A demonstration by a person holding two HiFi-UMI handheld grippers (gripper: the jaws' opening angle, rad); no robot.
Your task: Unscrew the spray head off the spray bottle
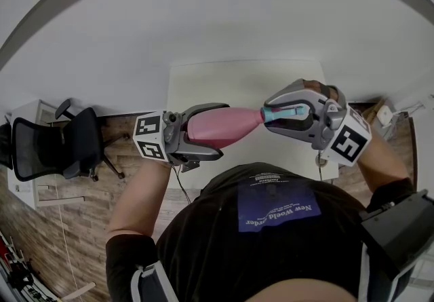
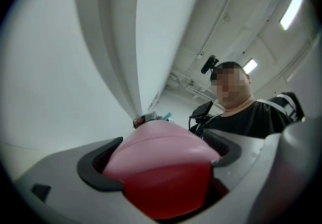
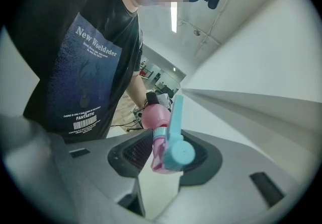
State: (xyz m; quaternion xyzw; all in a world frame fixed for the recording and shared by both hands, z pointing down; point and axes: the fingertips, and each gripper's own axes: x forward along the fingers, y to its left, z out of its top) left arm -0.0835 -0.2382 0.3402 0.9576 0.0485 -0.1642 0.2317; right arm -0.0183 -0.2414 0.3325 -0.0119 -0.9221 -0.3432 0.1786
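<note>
Head view: the pink spray bottle [image 1: 224, 126] is held level in the air above the white worktop [image 1: 224, 83]. Its body is in the left gripper [image 1: 218, 131] and its teal spray head [image 1: 285, 112] in the right gripper [image 1: 271, 116].

Left gripper view: the jaws are clamped on the spray bottle [image 2: 161, 167], whose body fills the gap between them.

Right gripper view: the jaws are closed on the spray head [image 3: 173, 142], and the bottle's neck lies just beyond.

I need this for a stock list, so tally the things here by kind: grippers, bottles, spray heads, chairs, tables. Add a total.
grippers: 2 (left gripper, right gripper)
spray bottle, pink: 1
spray head, teal: 1
office chair, black: 1
table, white: 1
total: 6
</note>
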